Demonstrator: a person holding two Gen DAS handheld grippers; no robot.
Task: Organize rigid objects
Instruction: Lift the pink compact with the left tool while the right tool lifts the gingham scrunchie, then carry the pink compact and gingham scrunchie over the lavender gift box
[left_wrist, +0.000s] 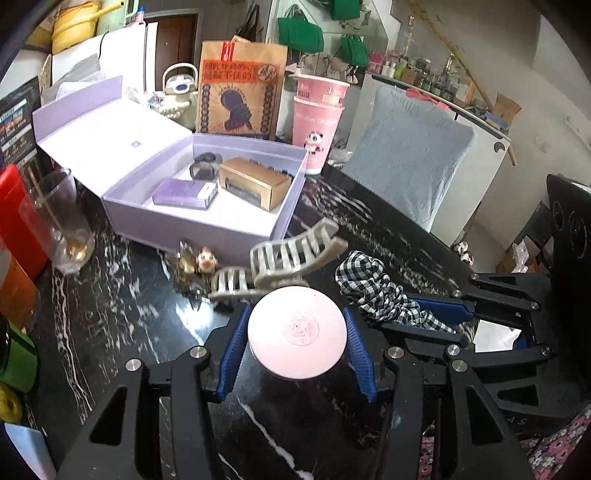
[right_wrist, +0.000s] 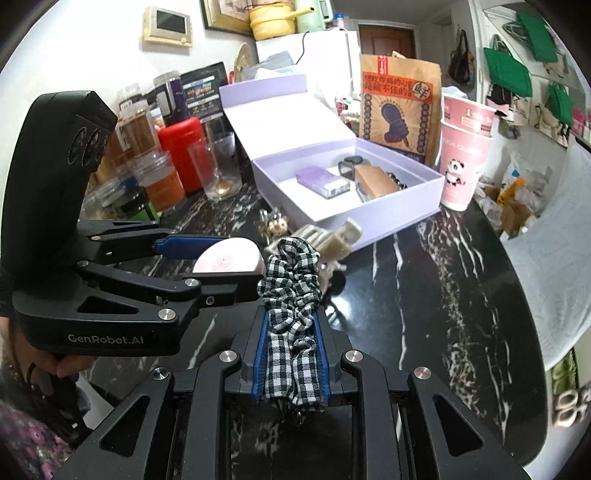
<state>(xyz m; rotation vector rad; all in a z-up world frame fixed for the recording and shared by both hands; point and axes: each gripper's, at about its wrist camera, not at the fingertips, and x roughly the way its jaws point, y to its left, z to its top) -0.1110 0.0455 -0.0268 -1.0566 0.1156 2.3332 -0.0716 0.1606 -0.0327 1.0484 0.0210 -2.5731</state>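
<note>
Left hand-held gripper (left_wrist: 297, 334) is clamped on a round pink compact (left_wrist: 297, 332), right hand-held gripper (right_wrist: 290, 354) is squeezed tight on a checkered scrunchie (right_wrist: 291, 295). Both hang over the black marble table (left_wrist: 122, 314), near the open lilac box (left_wrist: 207, 225).

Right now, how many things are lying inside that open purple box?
4 at least: a purple pack in front, a gold box beside it, a dark case behind, beads partly hidden behind the gold box.

Both tools (left_wrist: 297, 332) (right_wrist: 290, 354) clamped, side by side
</note>
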